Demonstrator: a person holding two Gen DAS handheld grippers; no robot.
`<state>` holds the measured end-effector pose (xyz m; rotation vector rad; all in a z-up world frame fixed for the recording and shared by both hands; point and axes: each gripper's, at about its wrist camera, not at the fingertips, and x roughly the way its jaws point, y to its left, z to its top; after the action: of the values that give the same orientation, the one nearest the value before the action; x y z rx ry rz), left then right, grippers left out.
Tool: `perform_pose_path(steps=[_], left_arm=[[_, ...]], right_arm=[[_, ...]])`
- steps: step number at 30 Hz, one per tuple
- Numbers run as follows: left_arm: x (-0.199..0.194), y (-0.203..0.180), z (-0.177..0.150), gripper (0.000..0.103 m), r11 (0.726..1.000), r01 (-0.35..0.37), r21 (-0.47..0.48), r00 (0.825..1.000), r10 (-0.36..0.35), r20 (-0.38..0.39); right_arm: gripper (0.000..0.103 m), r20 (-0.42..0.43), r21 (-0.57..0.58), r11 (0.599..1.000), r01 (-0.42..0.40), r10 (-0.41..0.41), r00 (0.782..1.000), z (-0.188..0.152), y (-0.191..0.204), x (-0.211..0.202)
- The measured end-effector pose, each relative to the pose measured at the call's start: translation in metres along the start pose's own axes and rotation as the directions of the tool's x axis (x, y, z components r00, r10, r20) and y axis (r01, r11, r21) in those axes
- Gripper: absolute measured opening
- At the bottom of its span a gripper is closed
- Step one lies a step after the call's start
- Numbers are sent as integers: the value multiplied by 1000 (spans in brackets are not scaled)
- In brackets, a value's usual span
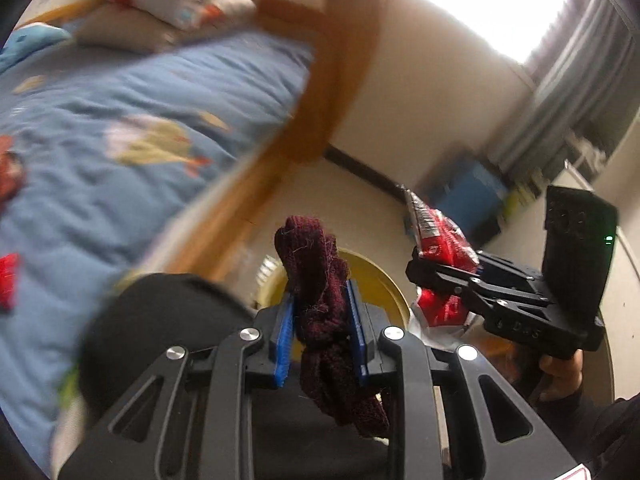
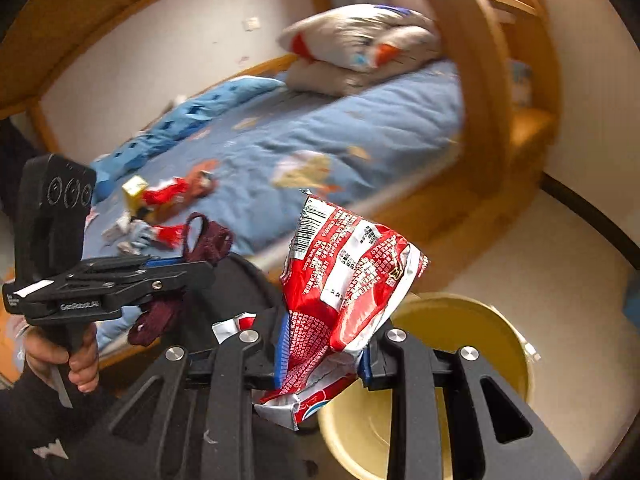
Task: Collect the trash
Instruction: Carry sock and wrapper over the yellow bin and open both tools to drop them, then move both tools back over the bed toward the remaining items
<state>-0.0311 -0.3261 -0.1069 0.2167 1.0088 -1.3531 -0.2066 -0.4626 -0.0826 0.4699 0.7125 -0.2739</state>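
Observation:
My left gripper [image 1: 320, 320] is shut on a dark maroon knitted sock [image 1: 320, 280], which hangs down between the blue pads; it also shows in the right wrist view [image 2: 208, 240]. My right gripper [image 2: 326, 344] is shut on a crumpled red and white snack wrapper [image 2: 344, 272], also seen in the left wrist view [image 1: 440, 240]. Both are held above a yellow bin [image 2: 472, 344] on the floor; its rim shows behind the sock [image 1: 384, 280]. A black round container [image 1: 160, 320] stands beside the bin.
A bed with a blue quilt [image 2: 320, 128] in a wooden frame [image 2: 484, 100] lies beyond. More red wrappers and a small yellow box [image 2: 160, 196] lie on the quilt. Pillows [image 2: 360, 44] sit at its head. A window [image 1: 480, 0] is at the far wall.

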Motion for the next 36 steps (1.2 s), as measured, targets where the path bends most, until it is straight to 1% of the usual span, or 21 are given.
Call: perform_pose_path(steps=[1, 3, 5, 8, 12, 15, 16, 17, 18, 19, 20, 22, 24, 26, 29, 32, 36], left_arm=[[17, -8, 2, 25, 1000, 6, 8, 999, -6, -32], [40, -16, 1, 25, 1000, 14, 14, 997, -13, -78], [68, -22, -1, 25, 999, 28, 17, 990, -25, -135], [98, -34, -8, 25, 999, 33, 29, 980, -26, -199], [126, -43, -19, 25, 999, 30, 41, 963, -18, -269], [139, -45, -20, 25, 999, 23, 35, 954, -12, -298], [144, -46, -17, 26, 999, 24, 32, 953, -13, -302], [146, -45, -15, 32, 999, 29, 24, 951, -20, -308], [147, -44, -13, 40, 1000, 22, 20, 952, -15, -306], [146, -38, -10, 70, 1000, -1, 9, 957, 3, -289], [143, -34, -7, 90, 1000, -26, -6, 964, 23, -263], [133, -28, -1, 91, 998, -39, -50, 976, 27, -217], [127, -24, 4, 91, 997, -32, -69, 979, 18, -204], [123, -24, 5, 91, 998, -38, -52, 981, 27, -191], [119, -29, 4, 93, 999, -45, -19, 983, 41, -180], [116, -35, 1, 93, 998, -60, 15, 983, 62, -170], [106, -36, 3, 93, 998, -62, 20, 987, 65, -148]], right_arm=[[26, -14, 13, 1000, 9, -9, 1000, -5, -10, -2], [26, -35, 32, 999, 24, -22, 999, -16, -25, -6], [27, -59, 36, 998, 43, -41, 997, -26, -36, -7], [28, -100, 41, 997, 58, -54, 993, -43, -51, -8], [29, -146, 56, 996, 75, -66, 987, -58, -66, -1], [33, -161, 59, 994, 92, -81, 984, -63, -73, 4], [41, -172, 55, 993, 102, -91, 981, -63, -74, 6], [55, -178, 49, 993, 107, -97, 979, -63, -75, 8], [61, -170, 34, 991, 133, -125, 977, -64, -76, 7], [69, -164, 19, 987, 161, -155, 974, -64, -76, 8], [70, -161, -3, 981, 192, -190, 968, -64, -77, 8], [70, -165, -2, 979, 205, -202, 965, -64, -82, 8], [70, -155, 40, 981, 189, -181, 971, -64, -91, 7], [73, -127, 93, 982, 166, -154, 980, -64, -98, 1], [77, -98, 126, 977, 170, -158, 983, -62, -101, -3], [77, -97, 115, 977, 181, -170, 981, -60, -96, -2], [80, -70, 81, 981, 174, -168, 983, -53, -83, 2]])
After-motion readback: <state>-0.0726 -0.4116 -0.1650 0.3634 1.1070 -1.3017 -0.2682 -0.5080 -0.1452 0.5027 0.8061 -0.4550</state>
